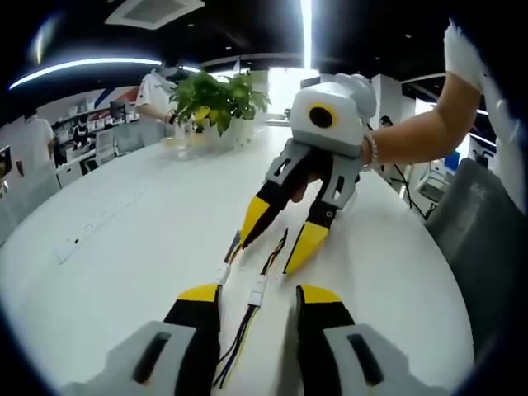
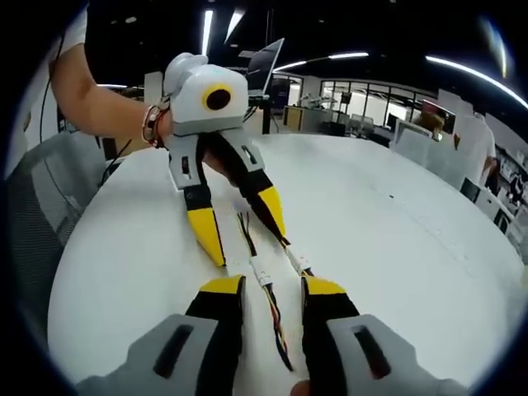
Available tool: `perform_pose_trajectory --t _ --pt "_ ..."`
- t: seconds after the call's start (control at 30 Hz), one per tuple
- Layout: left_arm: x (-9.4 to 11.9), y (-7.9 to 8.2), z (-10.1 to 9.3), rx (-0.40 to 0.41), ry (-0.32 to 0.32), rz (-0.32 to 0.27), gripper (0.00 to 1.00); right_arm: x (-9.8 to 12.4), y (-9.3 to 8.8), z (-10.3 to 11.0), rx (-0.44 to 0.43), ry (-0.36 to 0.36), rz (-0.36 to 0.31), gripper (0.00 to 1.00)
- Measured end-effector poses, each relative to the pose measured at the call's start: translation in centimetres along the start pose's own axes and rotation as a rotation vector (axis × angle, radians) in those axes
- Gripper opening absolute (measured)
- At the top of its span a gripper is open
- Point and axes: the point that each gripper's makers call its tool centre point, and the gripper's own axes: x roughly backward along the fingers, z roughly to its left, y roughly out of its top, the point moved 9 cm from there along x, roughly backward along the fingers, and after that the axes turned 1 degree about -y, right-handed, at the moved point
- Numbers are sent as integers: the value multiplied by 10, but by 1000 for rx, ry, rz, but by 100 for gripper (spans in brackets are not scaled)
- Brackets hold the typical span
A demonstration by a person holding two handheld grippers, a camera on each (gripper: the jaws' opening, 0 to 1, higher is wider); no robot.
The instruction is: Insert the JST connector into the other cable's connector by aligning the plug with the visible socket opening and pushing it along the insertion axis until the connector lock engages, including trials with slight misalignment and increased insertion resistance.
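Note:
Two thin cables lie side by side on the white table (image 1: 124,272). One white JST connector (image 1: 258,289) rests between the jaws of my open left gripper (image 1: 260,294), its coloured wires trailing back toward me. The second white connector (image 1: 223,271) lies just left of it, apart from it. My right gripper (image 1: 280,233) faces me from across the cables, open and empty. In the right gripper view, my right gripper (image 2: 273,287) straddles a connector (image 2: 262,272), with the other connector (image 2: 297,262) slightly right. The left gripper (image 2: 239,224) stands open beyond them.
A potted plant (image 1: 216,99) stands at the table's far end, with a person (image 1: 155,89) behind it. A flat white strip (image 1: 91,227) lies at the left. Grey chairs (image 1: 474,214) (image 2: 41,198) sit at the table's edge. A laptop (image 2: 266,62) stands at the back.

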Motion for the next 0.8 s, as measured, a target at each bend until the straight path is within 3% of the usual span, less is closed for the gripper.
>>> perform_pose_trajectory --t 0.13,0.5,0.6,0.8 --pt "2 1 -3 5 7 -2 38 3 3 0 -2 -9 -3 27" --pt "11 1 -7 60 51 5 58 10 8 3 0 -46 4 43" --pt "13 2 -9 70 67 6 68 12 11 2 -11 -61 0 50" --pt "20 3 -11 86 84 -14 73 16 13 5 -13 -80 4 54"
